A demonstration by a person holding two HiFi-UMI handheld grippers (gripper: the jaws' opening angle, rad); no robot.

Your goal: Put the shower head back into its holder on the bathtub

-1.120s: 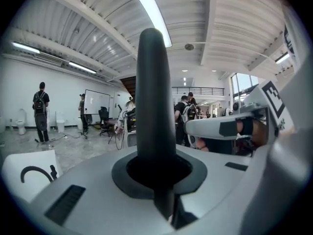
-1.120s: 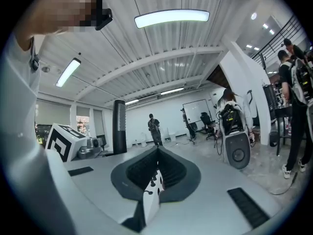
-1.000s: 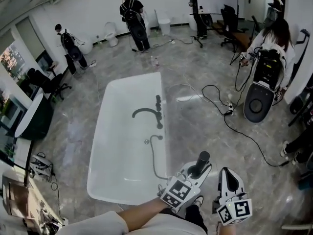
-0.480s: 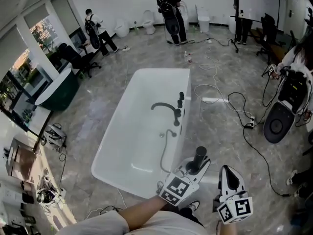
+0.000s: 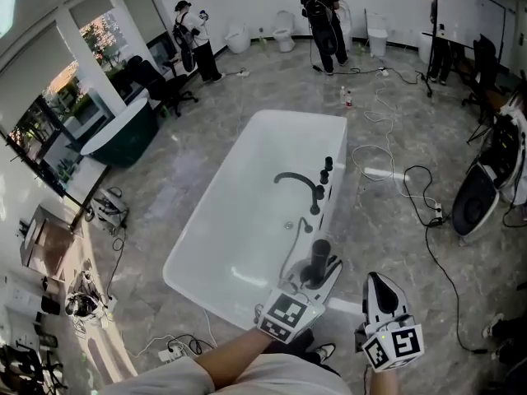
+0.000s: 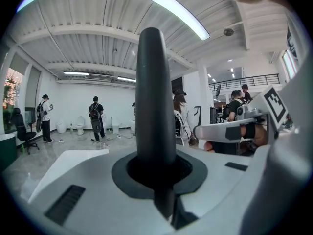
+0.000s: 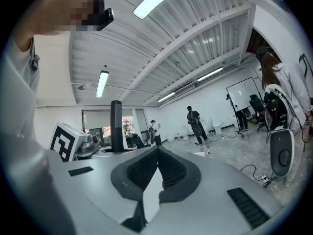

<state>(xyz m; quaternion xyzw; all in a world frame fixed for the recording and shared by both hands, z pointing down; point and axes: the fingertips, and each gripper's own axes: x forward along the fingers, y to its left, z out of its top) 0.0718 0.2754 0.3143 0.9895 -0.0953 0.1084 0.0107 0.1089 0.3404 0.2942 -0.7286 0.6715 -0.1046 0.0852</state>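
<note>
2 grippers level by near end of tub (image 5: 247,220): left gripper (image 5: 317,274) clamps shower head (image 5: 319,256) upright; right gripper (image 5: 377,280) pinched together, empty.

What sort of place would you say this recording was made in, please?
Most likely an open lab or test hall set up with bathroom fixtures, not a real bathroom: a freestanding white bathtub stands mid-floor, toilets line the far wall, and a whiteboard and loose cables share the room.
</note>
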